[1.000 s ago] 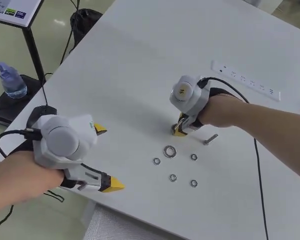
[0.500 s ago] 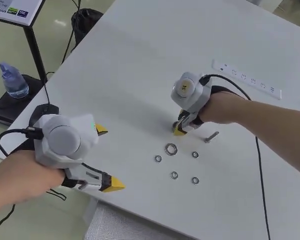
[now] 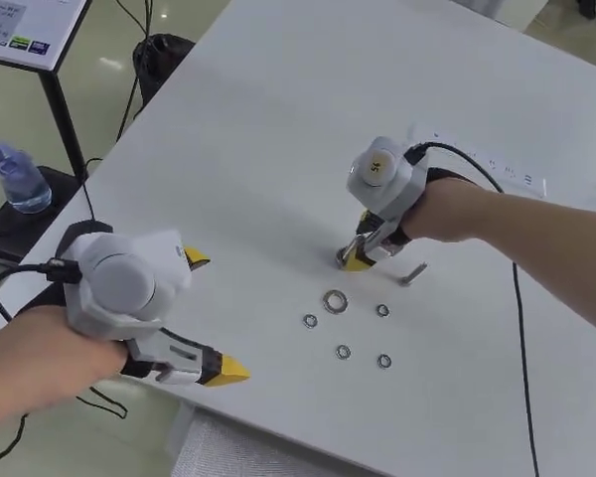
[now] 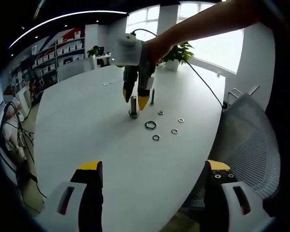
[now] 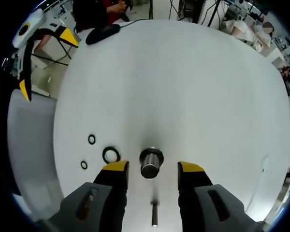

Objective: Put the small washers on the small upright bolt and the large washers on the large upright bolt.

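Note:
The large bolt (image 5: 151,163) stands upright on the white table, between the open jaws of my right gripper (image 5: 153,167) with a gap on each side. The head view shows that gripper (image 3: 353,256) pointing down at the bolt (image 3: 345,255). The small bolt (image 3: 412,273) lies on its side just right of it. One large washer (image 3: 335,300) and several small washers (image 3: 343,352) lie flat nearer to me. My left gripper (image 3: 214,314) hovers open and empty over the near left table edge, well away from the washers (image 4: 150,125).
A white power strip (image 3: 477,164) lies at the table's far right. The table (image 3: 258,119) has bare room behind and left of the bolts. Off the table's left side are a water bottle (image 3: 20,179) and a black stand. A mesh chair (image 3: 219,452) sits at the near edge.
The head camera has shifted a little. My right gripper stays at the large bolt, raised slightly. My left gripper holds its place. The washers have not moved.

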